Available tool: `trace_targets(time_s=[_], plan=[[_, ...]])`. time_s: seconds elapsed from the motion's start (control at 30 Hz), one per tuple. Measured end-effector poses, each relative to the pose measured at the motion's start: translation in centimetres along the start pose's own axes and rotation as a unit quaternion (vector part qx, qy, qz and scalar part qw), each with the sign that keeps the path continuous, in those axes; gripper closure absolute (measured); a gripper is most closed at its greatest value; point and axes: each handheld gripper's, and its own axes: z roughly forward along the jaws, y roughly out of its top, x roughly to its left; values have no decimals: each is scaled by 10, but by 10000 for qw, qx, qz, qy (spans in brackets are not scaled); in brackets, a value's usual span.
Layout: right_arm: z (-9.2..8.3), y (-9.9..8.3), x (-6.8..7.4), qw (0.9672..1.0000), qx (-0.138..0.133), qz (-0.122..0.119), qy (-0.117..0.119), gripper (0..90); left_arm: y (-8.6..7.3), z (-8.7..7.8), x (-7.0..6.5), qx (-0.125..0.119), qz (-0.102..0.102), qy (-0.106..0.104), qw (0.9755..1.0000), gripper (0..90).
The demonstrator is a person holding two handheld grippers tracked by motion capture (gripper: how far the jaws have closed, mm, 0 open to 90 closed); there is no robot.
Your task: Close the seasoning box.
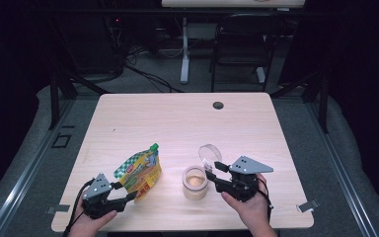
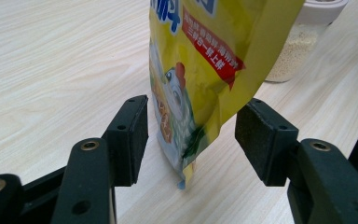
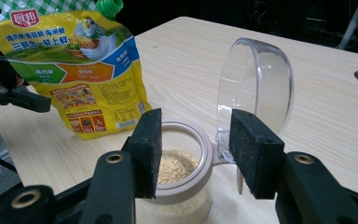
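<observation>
On the pale wooden table (image 1: pixel 177 118), yellow spouted pouch (image 1: pixel 140 173) upright between spread left jaws.

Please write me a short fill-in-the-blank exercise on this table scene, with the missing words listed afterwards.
1. The jar of pale granules has its clear hinged lid flipped ____.
2. The yellow pouch has a ____ screw cap.
3. The pouch's lower corner sits between the pads of the ____ hand-held gripper.
4. The right hand-held gripper has its jaws apart at the jar's ____.

Missing words: open; green; left; rim
</observation>
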Motion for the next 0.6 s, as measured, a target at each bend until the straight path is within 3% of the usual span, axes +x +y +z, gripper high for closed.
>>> trace_targets(time_s=[0.27,0.6], plan=[[-8,4,-2,10000,61,24,-10,571,0,2,0,2,83,-4,10000,448],[-20,8,-10,9998,-53,127,-109,619,1,2,-2,18,68,1,10000,451]])
